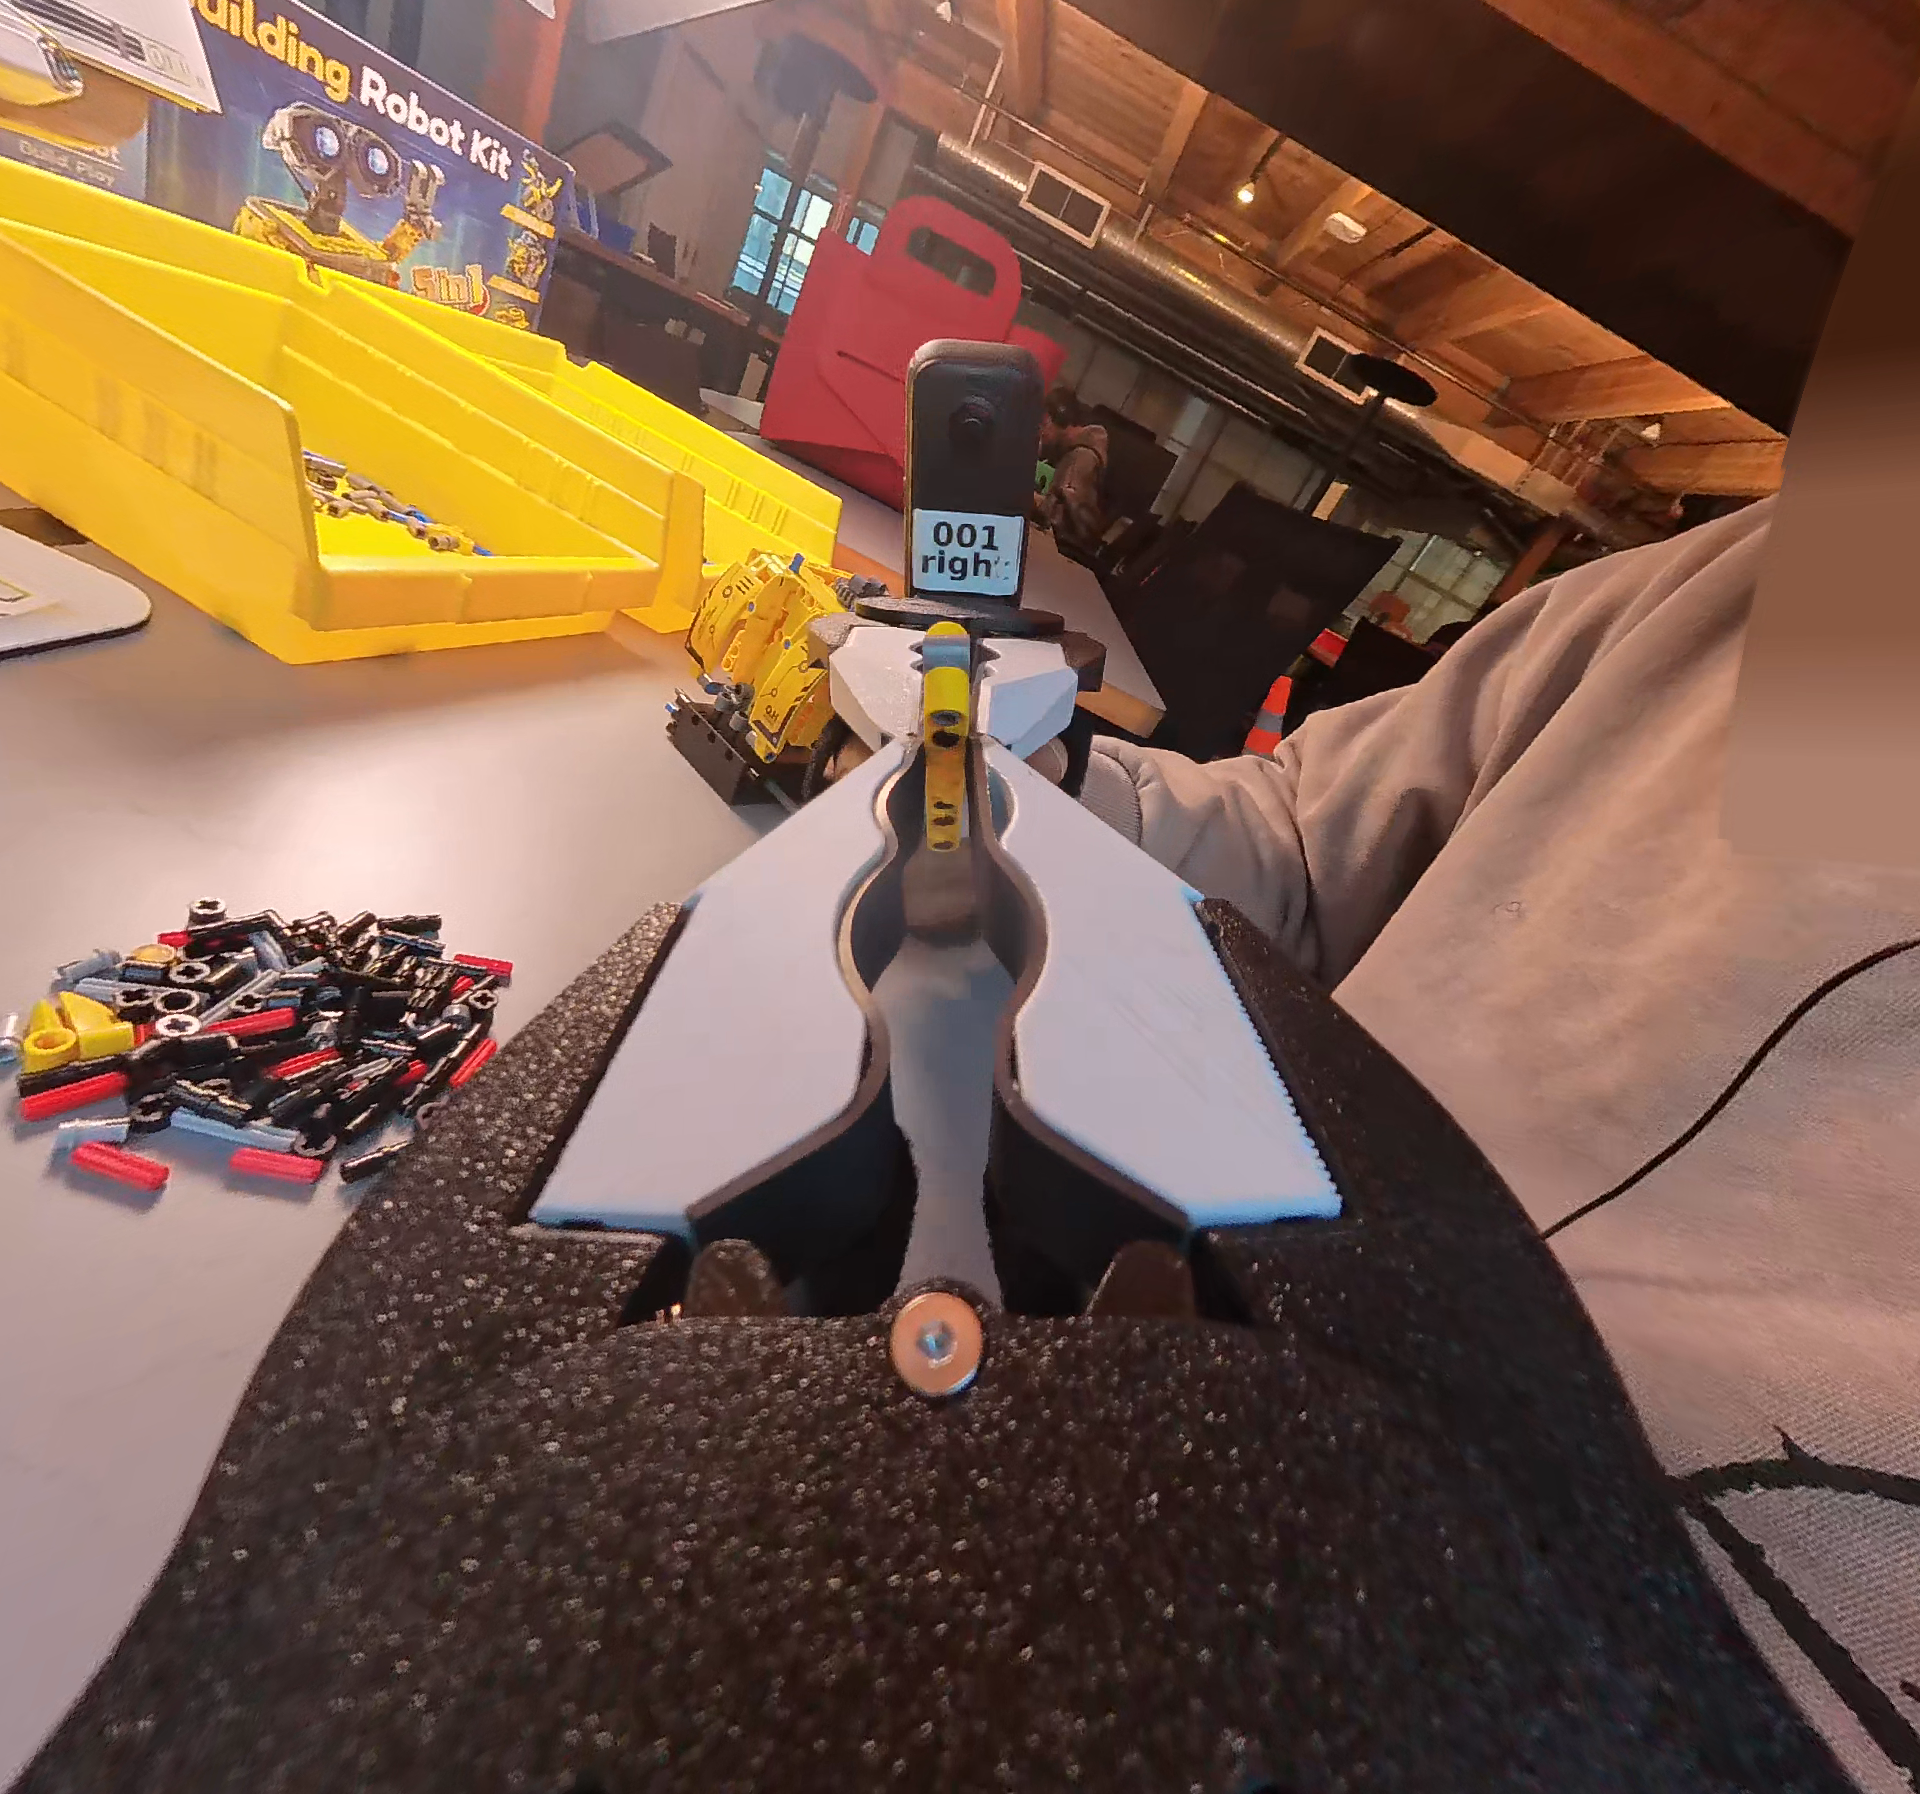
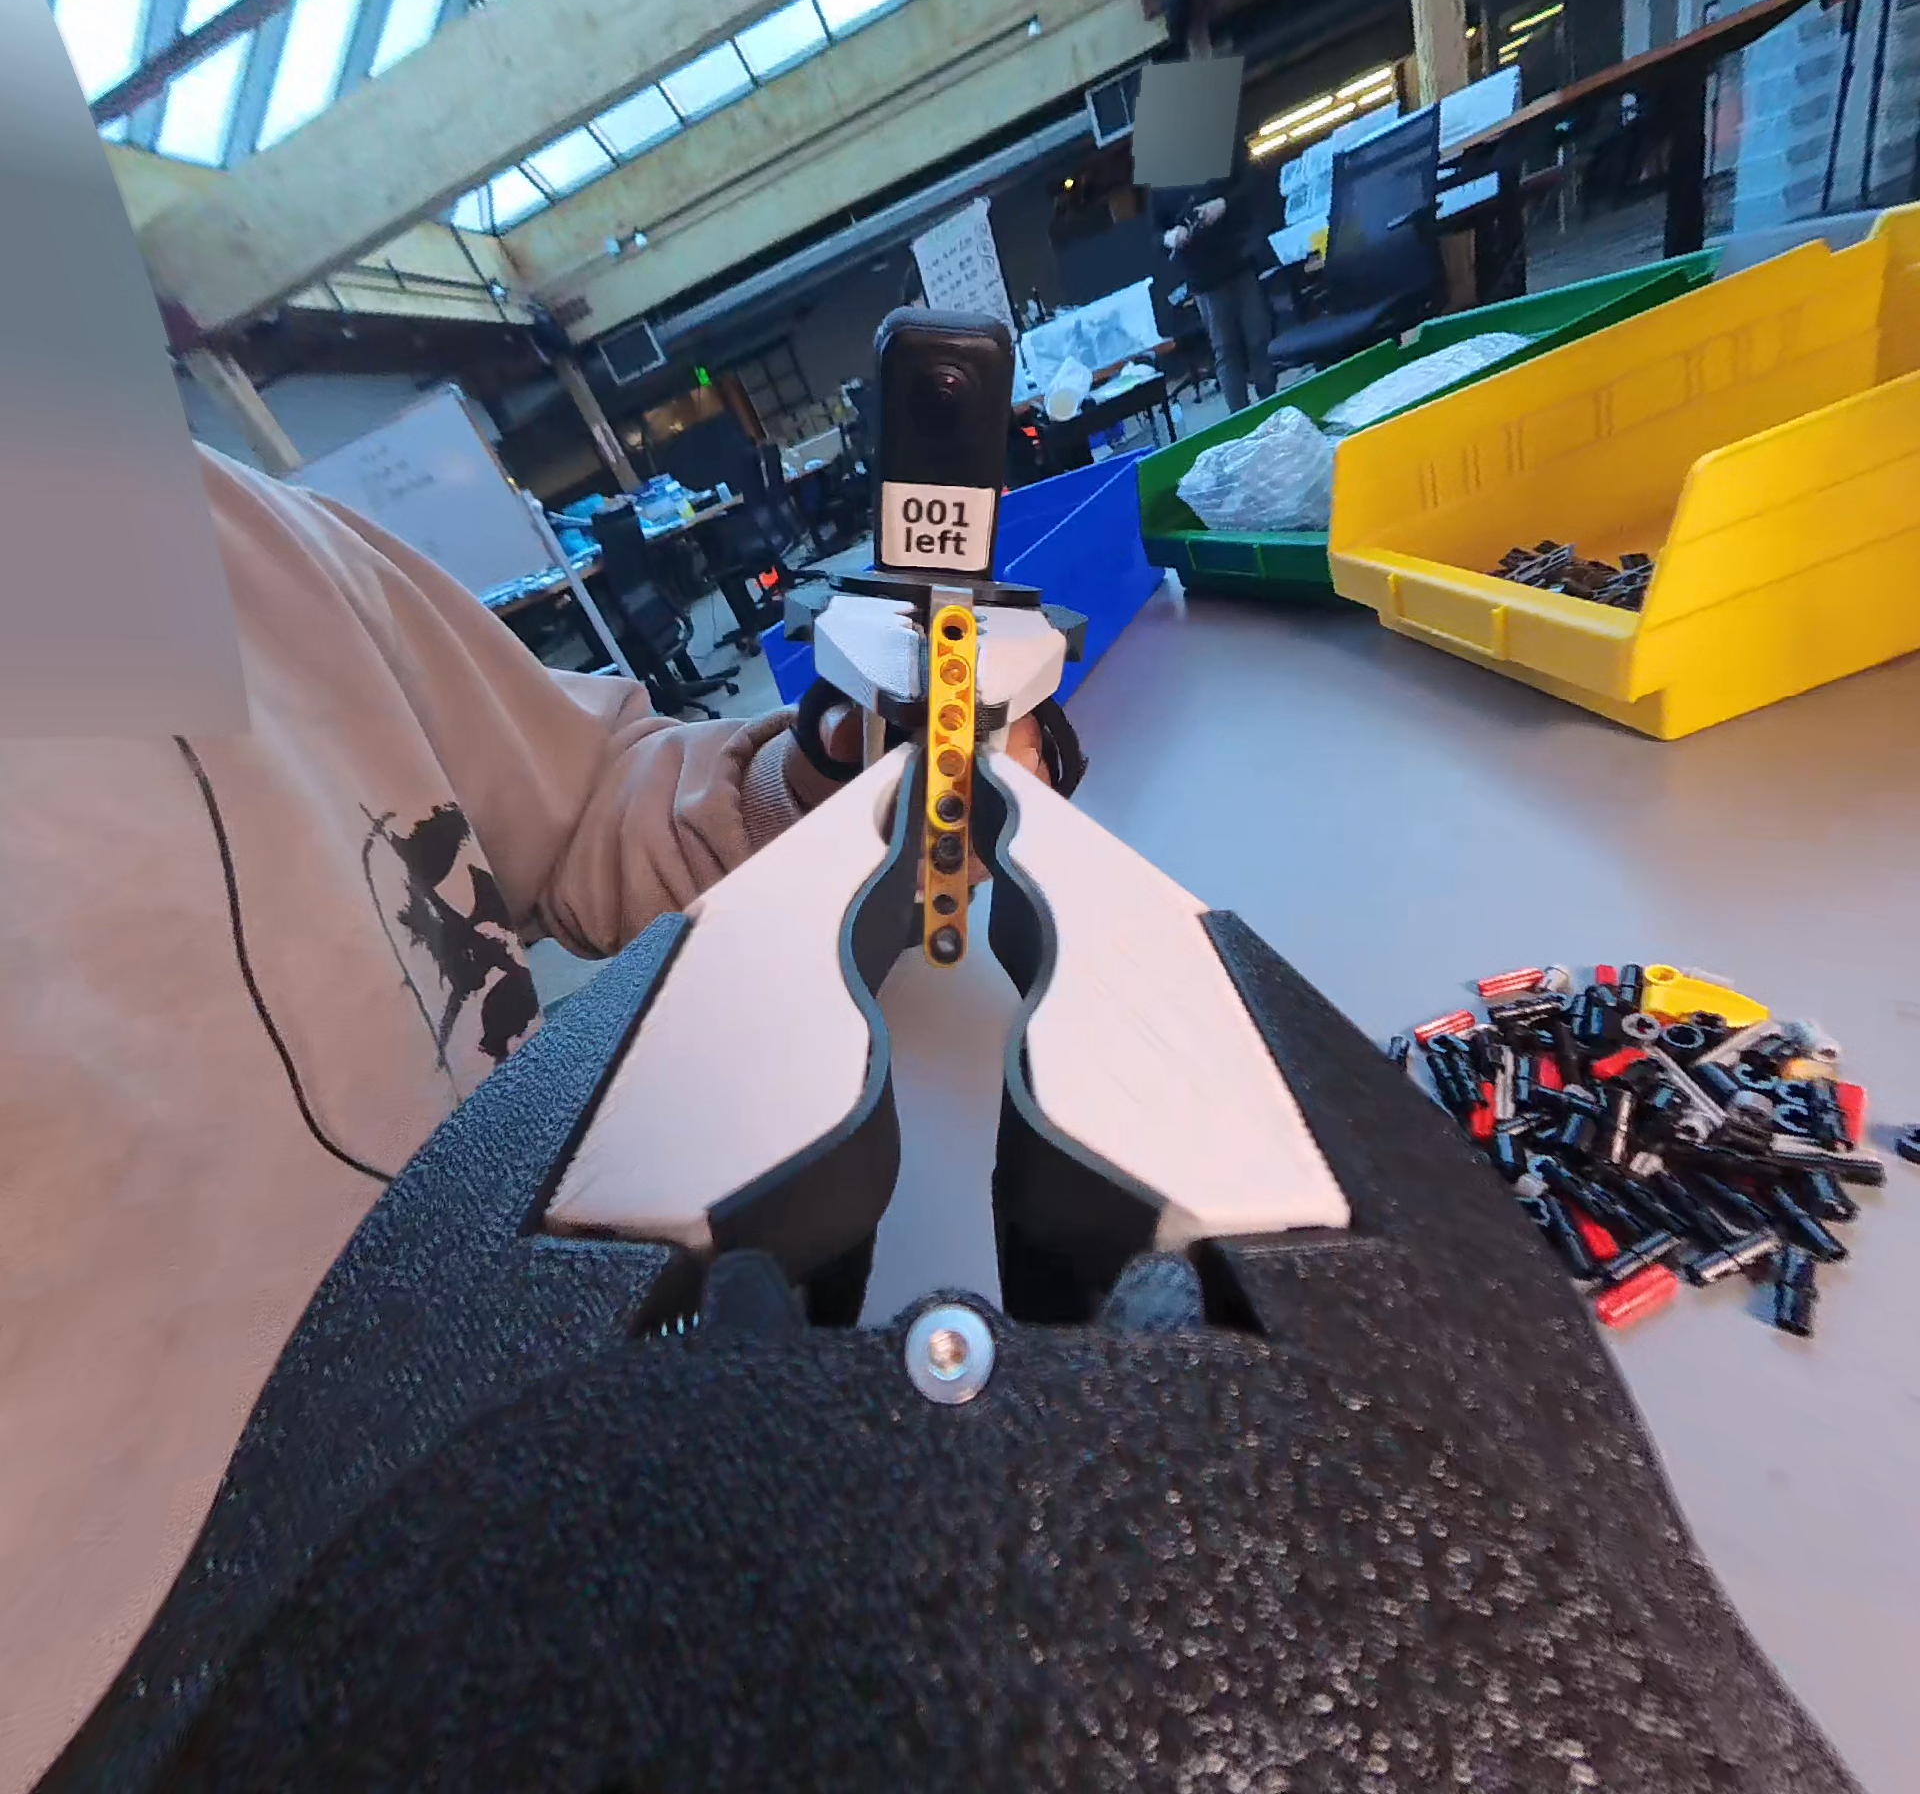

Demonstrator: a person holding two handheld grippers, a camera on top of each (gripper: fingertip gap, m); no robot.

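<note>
A yellow beam with a row of holes (image 1: 943, 788) is held above the grey table between the two grippers, which face each other tip to tip. My left gripper (image 1: 943, 755) is shut on one end of it. My right gripper (image 2: 943, 768) is shut on the same beam (image 2: 948, 809), which runs back between its fingers. The right gripper also shows in the left wrist view (image 1: 948, 679), and the left gripper in the right wrist view (image 2: 940, 679). A person's hands and beige sleeves hold both tools.
A pile of small black, red and grey parts (image 1: 260, 1038) (image 2: 1652, 1121) lies on the table. A yellow bin (image 1: 468, 591) (image 2: 1662, 664), a partly built yellow model (image 1: 758, 643), a kit box (image 1: 364, 186), a red bag (image 1: 883, 342), a green bin (image 2: 1247, 549) and a blue bin (image 2: 1081, 539) stand farther off. The tips of both grippers are at nearly the same place. From either gripper's tips it is about 25 centimetres to the partly built yellow model (image 1: 758, 643).
</note>
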